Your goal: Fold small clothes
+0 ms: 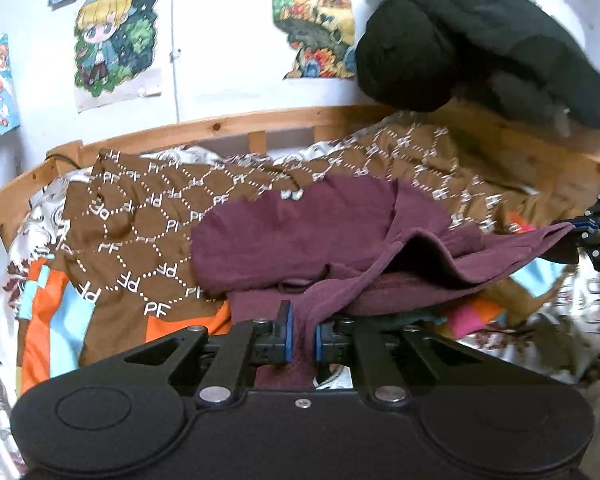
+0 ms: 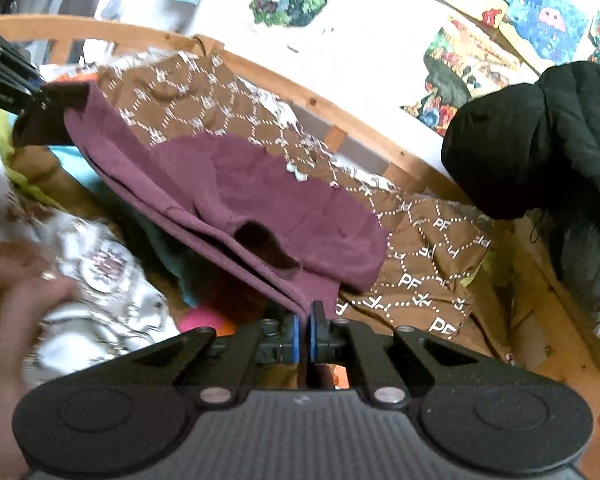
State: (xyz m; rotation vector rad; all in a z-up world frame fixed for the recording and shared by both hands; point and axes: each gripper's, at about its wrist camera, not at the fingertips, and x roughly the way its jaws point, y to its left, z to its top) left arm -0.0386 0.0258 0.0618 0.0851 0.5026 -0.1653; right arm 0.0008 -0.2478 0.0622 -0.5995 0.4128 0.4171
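A small maroon garment (image 1: 300, 236) hangs stretched between both grippers above a brown patterned cloth (image 1: 140, 232). My left gripper (image 1: 304, 334) is shut on one corner of the maroon garment. My right gripper (image 2: 305, 332) is shut on the other corner of the garment (image 2: 260, 192). In the left wrist view the right gripper (image 1: 592, 232) shows at the far right edge, pinching the fabric. In the right wrist view the left gripper (image 2: 12, 84) shows at the upper left, holding the cloth. The garment's far half droops onto the brown cloth (image 2: 432, 256).
A wooden bed rail (image 1: 220, 126) curves behind the clothes. A black padded jacket (image 1: 480, 40) hangs at the upper right, also in the right wrist view (image 2: 540, 136). Colourful bedding (image 1: 56, 312) and a floral sheet (image 2: 100, 280) lie below. Cartoon pictures (image 1: 112, 40) hang on the white wall.
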